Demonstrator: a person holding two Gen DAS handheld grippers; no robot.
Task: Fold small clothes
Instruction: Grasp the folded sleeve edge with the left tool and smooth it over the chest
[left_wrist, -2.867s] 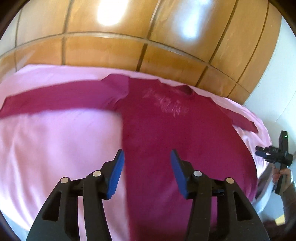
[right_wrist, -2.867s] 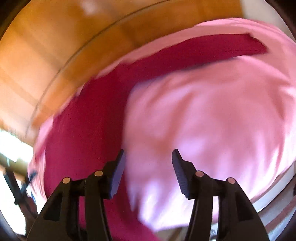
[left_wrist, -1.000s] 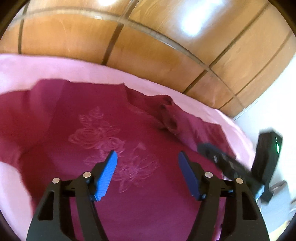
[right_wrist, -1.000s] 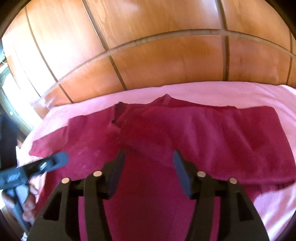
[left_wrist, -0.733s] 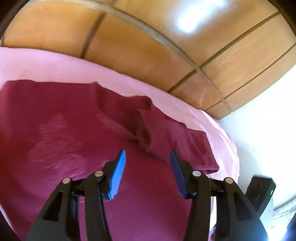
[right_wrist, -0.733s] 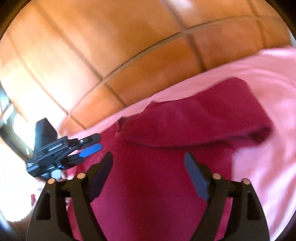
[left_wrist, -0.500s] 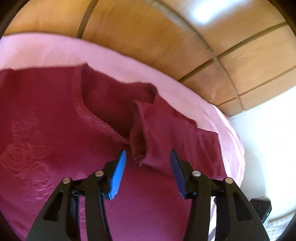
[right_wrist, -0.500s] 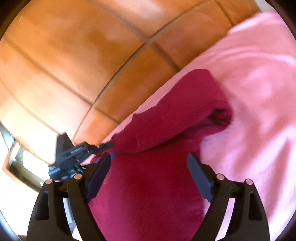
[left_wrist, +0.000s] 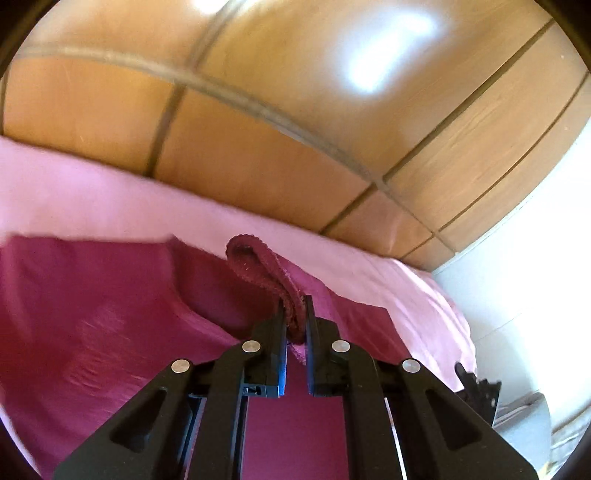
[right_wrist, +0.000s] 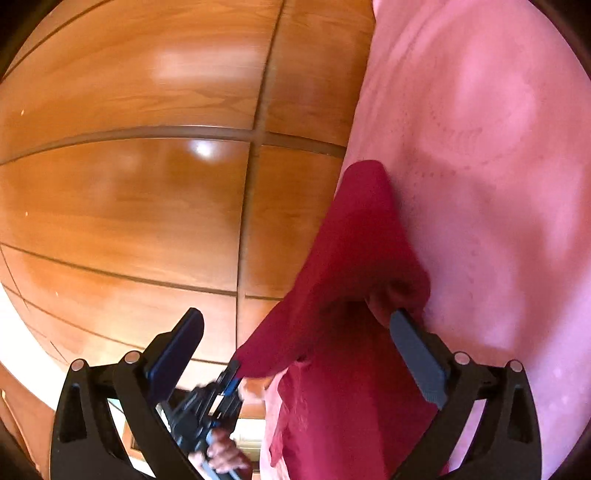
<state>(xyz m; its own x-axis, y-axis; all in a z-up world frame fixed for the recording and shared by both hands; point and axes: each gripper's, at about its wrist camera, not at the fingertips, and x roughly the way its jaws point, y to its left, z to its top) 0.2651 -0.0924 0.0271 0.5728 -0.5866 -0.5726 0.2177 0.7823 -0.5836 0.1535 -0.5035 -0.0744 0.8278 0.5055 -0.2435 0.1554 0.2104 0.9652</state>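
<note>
My left hand-held gripper (left_wrist: 295, 314) had just closed, pinching the scalloped cuff of the maroon top (left_wrist: 110, 314), which lay on the pink bed (left_wrist: 388, 280). My right hand-held gripper (right_wrist: 295, 350) had just opened wide, nothing clamped, one finger against a fold. I could read no writing on the top.
</note>
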